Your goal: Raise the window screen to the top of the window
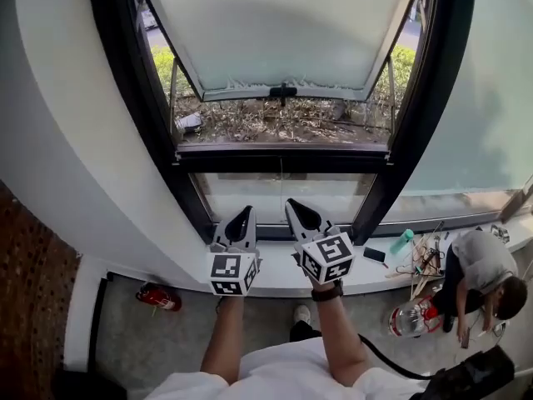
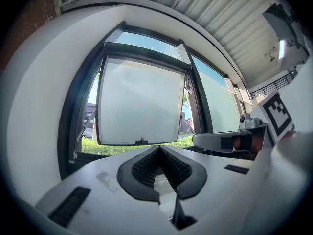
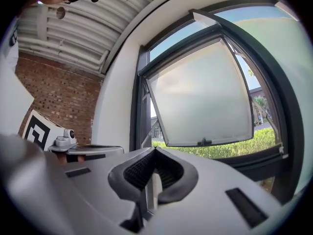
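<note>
Before dark window frame (image 1: 400, 140): left gripper (image 1: 242, 215), right gripper (image 1: 294, 205) side by side, jaws closed, nothing held. Window screen (image 1: 283, 32) ahead, frosted, tilted outward, handle (image 1: 283, 91) at bottom edge.

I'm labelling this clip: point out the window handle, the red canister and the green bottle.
window handle (image 1: 283, 91): head view, middle of the dark latch.
red canister (image 1: 160, 297): head view, its red body.
green bottle (image 1: 401, 241): head view, its body.
</note>
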Demonstrator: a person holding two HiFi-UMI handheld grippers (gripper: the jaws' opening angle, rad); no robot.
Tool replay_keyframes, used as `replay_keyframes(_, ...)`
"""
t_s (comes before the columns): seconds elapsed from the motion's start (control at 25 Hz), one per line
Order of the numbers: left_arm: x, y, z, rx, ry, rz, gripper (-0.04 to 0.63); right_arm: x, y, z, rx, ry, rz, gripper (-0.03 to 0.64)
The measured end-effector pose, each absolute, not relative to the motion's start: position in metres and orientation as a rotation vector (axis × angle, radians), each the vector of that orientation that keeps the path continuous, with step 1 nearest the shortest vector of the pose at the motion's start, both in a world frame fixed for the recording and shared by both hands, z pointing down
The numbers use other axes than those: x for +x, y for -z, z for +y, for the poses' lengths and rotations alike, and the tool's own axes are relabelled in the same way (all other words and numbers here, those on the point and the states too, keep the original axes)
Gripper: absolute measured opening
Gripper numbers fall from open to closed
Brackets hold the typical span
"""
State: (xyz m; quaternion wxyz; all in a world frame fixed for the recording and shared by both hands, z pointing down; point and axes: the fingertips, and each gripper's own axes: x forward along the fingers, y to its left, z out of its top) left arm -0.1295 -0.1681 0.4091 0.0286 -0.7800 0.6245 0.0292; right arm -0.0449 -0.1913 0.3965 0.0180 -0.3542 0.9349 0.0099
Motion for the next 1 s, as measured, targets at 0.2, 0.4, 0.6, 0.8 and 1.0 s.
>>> replay_keyframes(0.2,-0.136,-0.374,-0.244,-2.327,-0.117,1.932,-0.002,-0.034,-0.374,-0.276,-1.049,-0.016,2.858,-0.005)
replay_keyframes(0.4,-0.128,-0.385,-0.298,-2.336,-0.078,1.965,-0.002,-0.045,-0.407,-0.326,-0.971,0.100,2.931,-0.005)
replay_keyframes(0.6,-0.141,-0.394,-0.335,-2.384,0.004,1.900,-0.002,-0.059,-0.401,-0.349,-0.860,-0.009,2.883,-0.005)
replay_keyframes(0.8,-0.167,-0.397,-0.364,-2.416,0.161,1.873,-0.002,-0.062,-0.399,-0.374,-0.943,-0.010,2.851,-0.005)
replay_keyframes(1.0,-0.164,-0.435,-0.379,-2.474,0.329,1.766,0.000,-0.065,-0.425,-0.400,-1.191,0.064,2.856,-0.005)
